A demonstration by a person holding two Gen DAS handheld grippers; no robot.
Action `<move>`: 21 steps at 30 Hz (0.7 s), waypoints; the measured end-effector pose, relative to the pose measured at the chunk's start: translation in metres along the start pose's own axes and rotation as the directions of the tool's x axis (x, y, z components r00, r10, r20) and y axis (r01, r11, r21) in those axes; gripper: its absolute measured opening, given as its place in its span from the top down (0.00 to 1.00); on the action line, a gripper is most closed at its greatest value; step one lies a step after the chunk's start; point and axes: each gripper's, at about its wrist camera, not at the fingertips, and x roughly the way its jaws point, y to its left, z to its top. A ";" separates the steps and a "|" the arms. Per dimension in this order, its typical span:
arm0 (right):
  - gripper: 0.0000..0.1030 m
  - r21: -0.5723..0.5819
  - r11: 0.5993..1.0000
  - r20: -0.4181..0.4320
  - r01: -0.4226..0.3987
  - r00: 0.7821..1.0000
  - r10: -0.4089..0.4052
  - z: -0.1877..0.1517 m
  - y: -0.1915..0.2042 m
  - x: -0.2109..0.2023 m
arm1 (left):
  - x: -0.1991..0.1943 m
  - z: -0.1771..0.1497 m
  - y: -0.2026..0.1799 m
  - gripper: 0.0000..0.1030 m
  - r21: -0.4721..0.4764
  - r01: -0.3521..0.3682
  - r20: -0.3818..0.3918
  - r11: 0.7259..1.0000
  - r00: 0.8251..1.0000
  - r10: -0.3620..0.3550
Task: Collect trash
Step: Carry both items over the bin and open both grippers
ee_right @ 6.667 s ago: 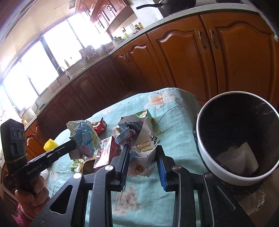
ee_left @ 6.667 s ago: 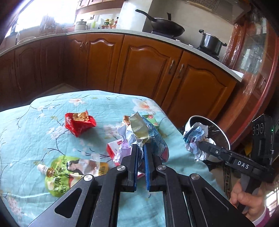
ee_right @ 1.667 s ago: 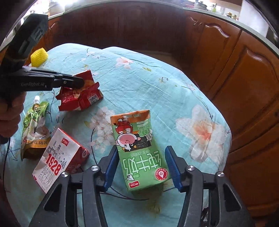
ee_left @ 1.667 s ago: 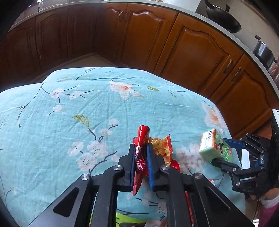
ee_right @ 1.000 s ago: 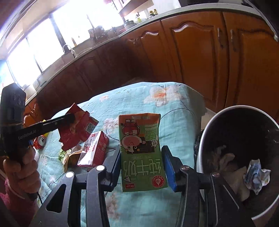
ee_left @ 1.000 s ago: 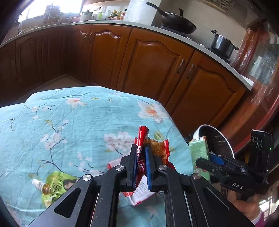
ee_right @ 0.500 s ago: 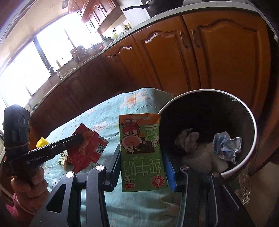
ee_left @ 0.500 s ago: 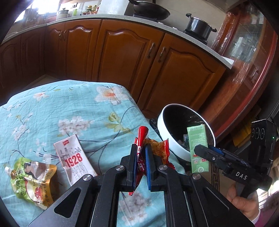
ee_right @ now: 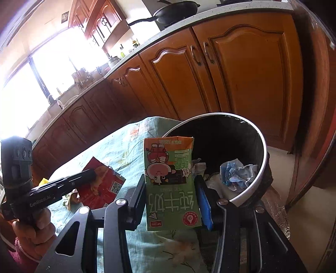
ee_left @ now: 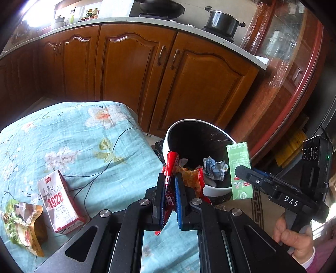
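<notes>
My left gripper (ee_left: 169,178) is shut on a red snack wrapper (ee_left: 171,166) and holds it at the near rim of the white-rimmed trash bin (ee_left: 168,140). My right gripper (ee_right: 172,178) is shut on a green milk carton (ee_right: 171,180) and holds it upright at the bin's rim (ee_right: 265,159). In the left wrist view the carton (ee_left: 240,170) hangs over the bin's right side. Crumpled blue-white paper (ee_left: 214,168) lies in the bin. The wrapper also shows in the right wrist view (ee_right: 100,184).
On the floral teal tablecloth (ee_left: 73,134) lie a red-white "1928" carton (ee_left: 57,201) and a green-orange pouch (ee_left: 23,224). Wooden cabinets (ee_left: 134,69) stand behind the bin, with a pot (ee_left: 222,20) and a wok on the counter.
Both grippers have moved closer to the bin with their loads. The wrapper now stands at the bin's near rim, and the milk carton is over its right side.
</notes>
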 end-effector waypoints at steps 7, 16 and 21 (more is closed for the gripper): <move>0.56 0.019 1.000 0.014 0.023 1.000 -0.023 0.002 -0.016 -0.008 | 0.011 0.008 -0.011 0.93 0.014 0.005 -0.002 1.000 1.000 -0.005; 0.56 0.036 0.998 0.014 0.054 0.998 -0.054 0.008 -0.028 -0.007 | 0.032 0.021 -0.022 0.93 0.026 0.013 -0.009 1.000 1.000 -0.013; 0.57 0.032 0.997 0.015 0.074 0.997 -0.075 0.015 -0.033 -0.003 | 0.048 0.030 -0.032 0.93 0.040 0.009 -0.016 0.999 1.000 -0.009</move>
